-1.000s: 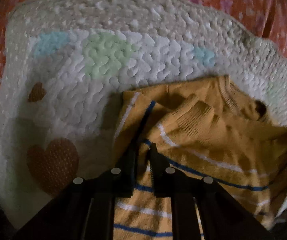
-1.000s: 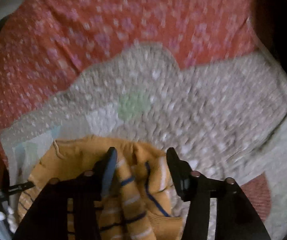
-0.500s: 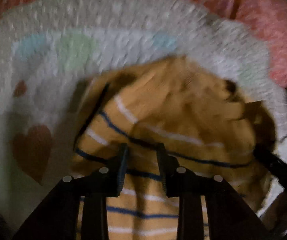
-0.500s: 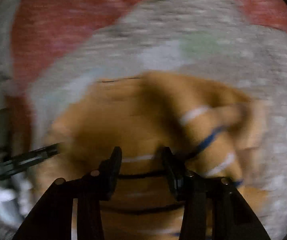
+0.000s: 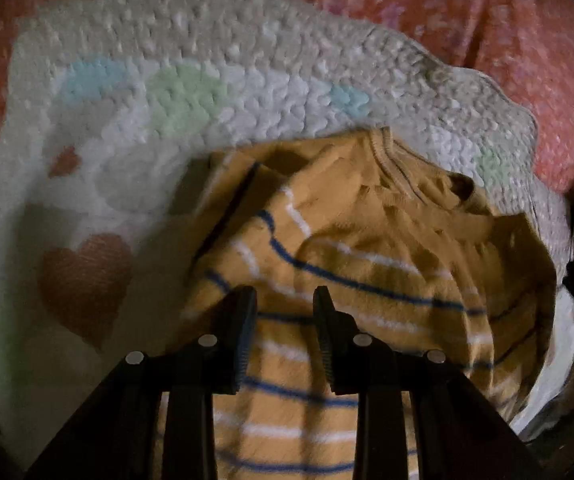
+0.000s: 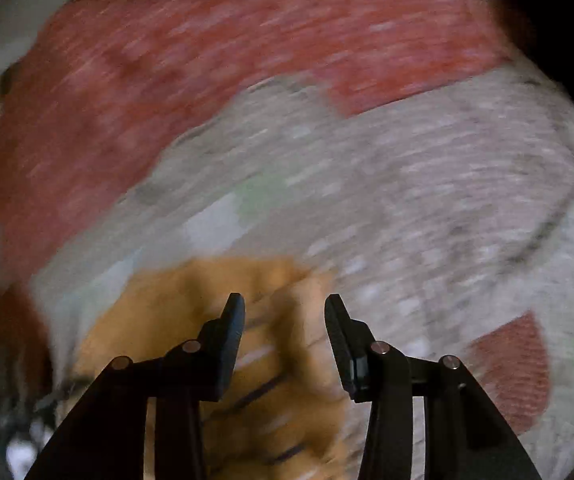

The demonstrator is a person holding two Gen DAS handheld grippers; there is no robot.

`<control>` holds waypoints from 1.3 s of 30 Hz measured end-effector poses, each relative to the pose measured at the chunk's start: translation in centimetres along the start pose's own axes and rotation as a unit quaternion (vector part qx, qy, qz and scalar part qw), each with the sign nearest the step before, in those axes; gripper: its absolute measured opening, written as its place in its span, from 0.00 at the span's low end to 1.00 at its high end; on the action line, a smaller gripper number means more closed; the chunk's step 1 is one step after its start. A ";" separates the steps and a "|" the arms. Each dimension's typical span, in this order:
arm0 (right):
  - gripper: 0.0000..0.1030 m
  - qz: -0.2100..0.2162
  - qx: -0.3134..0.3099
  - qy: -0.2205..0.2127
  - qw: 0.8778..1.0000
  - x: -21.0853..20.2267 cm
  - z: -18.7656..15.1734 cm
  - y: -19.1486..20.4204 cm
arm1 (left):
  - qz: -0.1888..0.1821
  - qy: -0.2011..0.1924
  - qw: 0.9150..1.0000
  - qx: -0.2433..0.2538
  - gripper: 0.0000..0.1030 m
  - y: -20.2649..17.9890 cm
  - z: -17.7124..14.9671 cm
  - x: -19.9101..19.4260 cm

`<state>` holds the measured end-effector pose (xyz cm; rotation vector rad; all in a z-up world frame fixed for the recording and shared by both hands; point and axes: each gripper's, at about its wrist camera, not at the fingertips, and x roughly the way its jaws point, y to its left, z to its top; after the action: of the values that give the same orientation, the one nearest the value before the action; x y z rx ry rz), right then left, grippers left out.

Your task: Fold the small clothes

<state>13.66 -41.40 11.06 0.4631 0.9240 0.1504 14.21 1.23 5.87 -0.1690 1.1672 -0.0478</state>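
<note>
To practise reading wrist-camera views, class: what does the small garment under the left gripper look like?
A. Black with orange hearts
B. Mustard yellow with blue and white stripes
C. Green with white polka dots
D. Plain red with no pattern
B: in the left wrist view the garment is mustard yellow, crossed by blue and white stripes, and lies crumpled on the pale quilted mat ahead of the left gripper.

Small mustard-yellow knit sweater with blue and white stripes (image 5: 367, 280) lies crumpled, partly folded over itself, on the white quilted mat with pastel patches and hearts (image 5: 127, 160), toward its right edge. Ribbed collar faces the mat's far side. My right view (image 6: 215, 360) is too blurred for detail.
</note>
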 end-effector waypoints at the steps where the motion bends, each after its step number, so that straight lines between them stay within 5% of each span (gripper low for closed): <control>1: 0.45 0.019 -0.017 0.015 1.000 0.4 -0.6 0.8 | 0.007 -0.003 1.000 0.013 0.33 -0.2 -0.4 -0.2; 5: 0.46 0.059 -0.119 0.103 0.986 3.4 -5.1 5.6 | 0.037 0.005 0.998 0.058 0.39 -0.5 -2.4 0.5; 8: 0.52 0.005 -0.182 0.128 0.975 6.0 -8.0 7.6 | 0.081 0.001 0.990 0.120 0.44 -1.6 -3.9 0.1; 9: 0.39 -0.014 -0.194 0.126 0.973 6.4 -8.6 8.0 | 0.099 0.004 0.985 0.144 0.37 -2.2 -4.2 0.3; 12: 0.04 -0.009 -0.138 0.119 0.983 5.3 -7.5 7.4 | 0.146 0.008 0.974 0.173 0.13 -2.4 -4.9 -0.1; 15: 0.04 -0.012 -0.070 0.115 0.991 3.7 -6.5 4.6 | 0.138 0.020 0.983 0.120 0.12 0.2 -4.3 -0.6; 19: 0.09 -0.024 0.003 0.132 0.991 3.6 -6.5 1.0 | 0.176 0.047 0.981 0.070 0.09 4.2 -4.6 0.4; 22: 0.13 -0.001 0.017 0.108 0.994 1.1 -5.7 0.0 | 0.112 0.053 0.992 0.003 0.09 7.2 -4.8 -0.8; 26: 0.15 -0.018 -0.036 0.005 0.999 -1.8 -4.6 2.3 | 0.065 -0.007 0.998 -0.017 0.09 7.2 -4.8 -5.7; 29: 0.15 0.055 -0.064 0.039 0.996 0.6 -4.5 4.9 | 0.011 -0.029 0.999 0.018 0.18 4.1 -4.0 -6.9; 32: 0.15 0.065 -0.094 0.081 0.990 4.8 -4.8 7.3 | -0.041 -0.023 0.997 0.058 0.23 -0.1 -2.8 -4.9; 36: 0.15 0.015 -0.124 0.102 0.987 8.7 -3.9 7.2 | -0.043 0.011 0.993 0.112 0.23 -5.0 -0.4 0.4; 39: 0.14 -0.013 -0.099 0.077 0.992 9.0 -2.3 4.7 | -0.003 0.021 0.996 0.087 0.23 -5.0 2.6 3.6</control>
<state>17.58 -33.62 5.40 0.2569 1.0551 0.2542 18.24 -3.84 4.39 -0.0173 1.1992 -0.1579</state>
